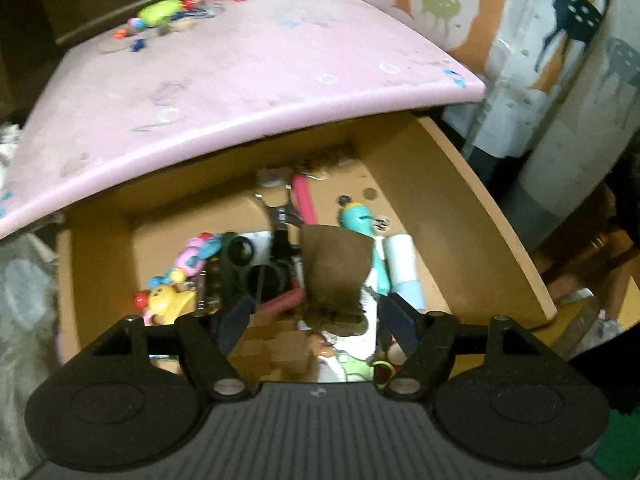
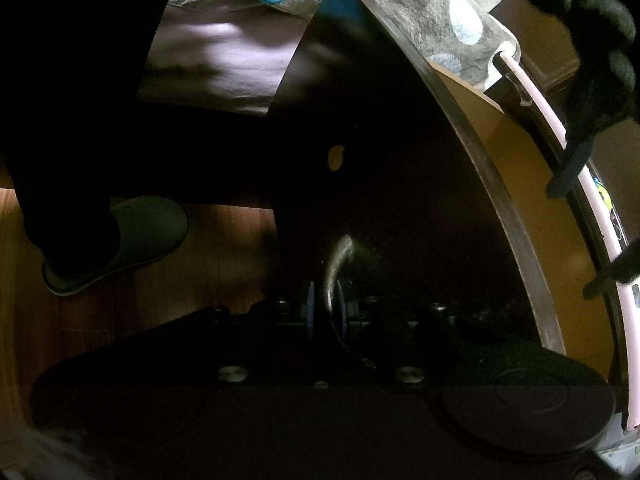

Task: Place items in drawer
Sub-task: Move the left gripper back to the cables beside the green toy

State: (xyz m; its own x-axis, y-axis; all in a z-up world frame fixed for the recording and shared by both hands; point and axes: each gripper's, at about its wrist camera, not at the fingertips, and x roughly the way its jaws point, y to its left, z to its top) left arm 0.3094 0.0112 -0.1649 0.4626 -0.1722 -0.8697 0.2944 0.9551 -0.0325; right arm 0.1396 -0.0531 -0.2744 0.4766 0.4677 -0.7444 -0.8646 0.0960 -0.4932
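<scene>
Blue-padded fingers [image 1: 236, 320] of the left hand-held gripper [image 1: 316, 320] are standing apart over the open drawer [image 1: 492, 216], released, with a brown pouch [image 1: 334, 276] lying loose between and beyond them on the clutter. Crowding around it are scissors [image 1: 256, 264], a teal toy [image 1: 360, 216], a pink pen [image 1: 304, 196] and a white tube [image 1: 404, 264]. Overhanging the drawer's back is the pink worktop [image 1: 240, 80]. Down in the dark, the right hand-held gripper [image 2: 325, 312] is clenching the metal drawer handle [image 2: 334, 268], beside a slippered foot [image 2: 120, 240] on the floor
</scene>
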